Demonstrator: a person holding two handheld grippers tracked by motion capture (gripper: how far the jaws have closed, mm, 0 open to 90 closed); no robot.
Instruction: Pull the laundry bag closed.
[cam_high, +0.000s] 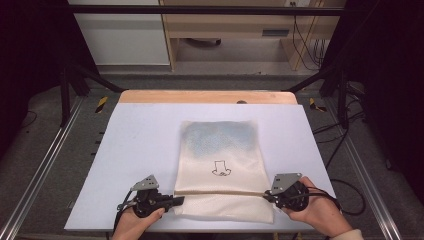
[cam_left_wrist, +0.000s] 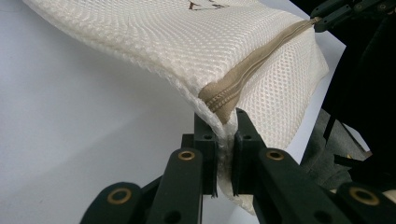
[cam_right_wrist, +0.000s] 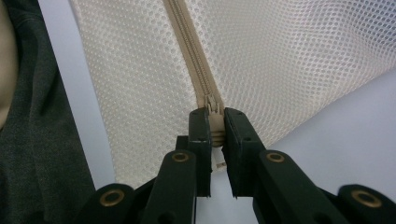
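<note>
Cream mesh zip-up laundry bag (cam_high: 222, 165), rectangular w/ a small black line drawing, lies flat at centre-near of the pale blue-white table (cam_high: 140, 145). Tan zipper (cam_high: 220, 192) runs left–right across the bag's near part. Left gripper (cam_high: 176, 200), jaws narrow, clamps the bag's left edge at the zipper end (cam_left_wrist: 219, 100). Right gripper (cam_high: 266, 195), jaws narrow, pinches the zipper pull (cam_right_wrist: 213, 122) at the bag's right edge. Bluish patch shows through the mesh at far end.
</note>
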